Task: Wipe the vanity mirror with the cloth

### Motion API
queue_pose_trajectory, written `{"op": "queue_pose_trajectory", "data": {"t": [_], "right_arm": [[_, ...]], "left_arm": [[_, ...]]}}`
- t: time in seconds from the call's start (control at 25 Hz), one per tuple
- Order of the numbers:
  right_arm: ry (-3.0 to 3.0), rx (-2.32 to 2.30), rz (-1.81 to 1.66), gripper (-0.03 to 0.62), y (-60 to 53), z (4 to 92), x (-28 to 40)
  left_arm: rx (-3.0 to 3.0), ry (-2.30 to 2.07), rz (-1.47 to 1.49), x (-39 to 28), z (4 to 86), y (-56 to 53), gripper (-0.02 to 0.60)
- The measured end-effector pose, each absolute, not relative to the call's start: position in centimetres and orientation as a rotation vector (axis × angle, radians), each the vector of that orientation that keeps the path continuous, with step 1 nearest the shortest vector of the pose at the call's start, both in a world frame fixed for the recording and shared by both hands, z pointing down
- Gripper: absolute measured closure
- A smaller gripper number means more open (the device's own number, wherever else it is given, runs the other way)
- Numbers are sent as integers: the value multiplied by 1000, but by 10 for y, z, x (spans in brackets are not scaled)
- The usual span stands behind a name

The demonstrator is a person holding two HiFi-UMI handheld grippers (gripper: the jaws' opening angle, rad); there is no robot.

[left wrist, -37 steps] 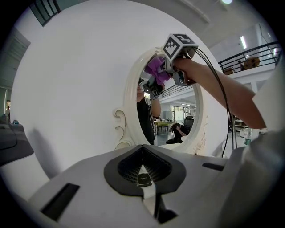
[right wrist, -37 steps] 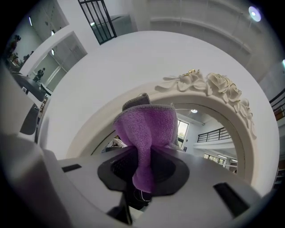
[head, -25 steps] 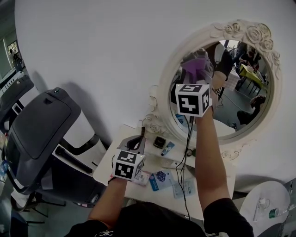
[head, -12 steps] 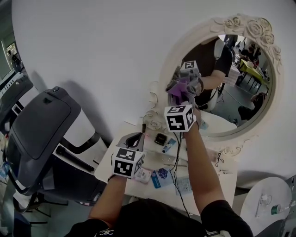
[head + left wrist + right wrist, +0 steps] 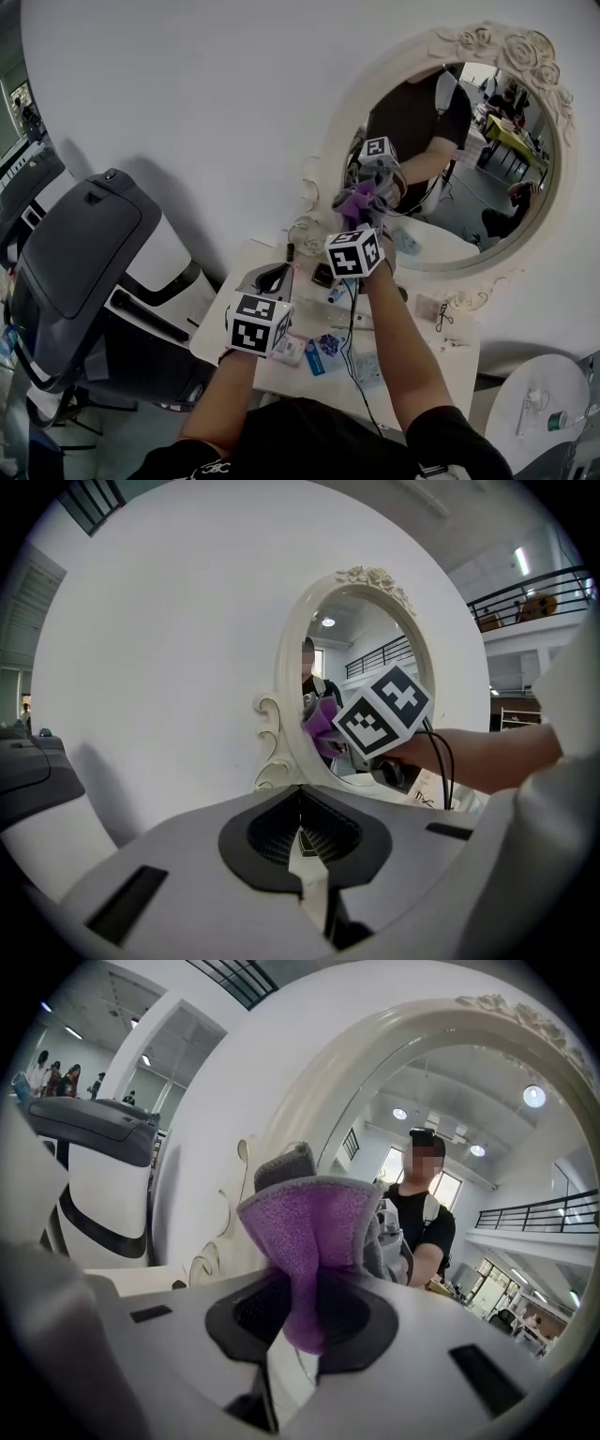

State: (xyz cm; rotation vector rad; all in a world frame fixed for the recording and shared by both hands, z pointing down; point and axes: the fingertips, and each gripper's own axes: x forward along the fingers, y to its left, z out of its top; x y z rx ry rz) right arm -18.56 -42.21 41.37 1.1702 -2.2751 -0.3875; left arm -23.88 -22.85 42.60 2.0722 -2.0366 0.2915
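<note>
The oval vanity mirror (image 5: 473, 178) in its ornate white frame (image 5: 330, 159) stands on a small white table (image 5: 427, 361). My right gripper (image 5: 362, 217) is shut on a purple cloth (image 5: 356, 198), which it holds against the lower left of the glass. In the right gripper view the cloth (image 5: 309, 1232) bunches up out of the shut jaws (image 5: 302, 1335), with the mirror (image 5: 487, 1185) right behind it. My left gripper (image 5: 270, 281) hangs low over the table's left end, shut and empty (image 5: 300, 841). Its view shows the mirror (image 5: 361, 663) and the cloth (image 5: 322, 726) from the side.
Small packets (image 5: 323, 354), a dark little box (image 5: 322, 275) and a black cable (image 5: 352, 328) lie on the table. A large grey and white machine (image 5: 84, 253) stands at the left. A round white stool (image 5: 534, 408) sits at the lower right. The wall behind is white.
My right gripper has carried the cloth down and to the left across the glass, from the upper part to the lower left edge. The left gripper has barely moved.
</note>
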Motion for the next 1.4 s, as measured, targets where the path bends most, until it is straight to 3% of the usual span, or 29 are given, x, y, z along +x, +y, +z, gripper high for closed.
{"op": "queue_pose_trajectory", "data": {"t": [0.68, 1.4], "right_arm": [[-2216, 1111, -174, 517, -428, 494, -146], [-2150, 1196, 260, 516, -454, 549, -19]], "left_arm": [[2089, -1987, 335, -216, 436, -240, 574], [2253, -1786, 405, -138, 446, -279, 574]]}}
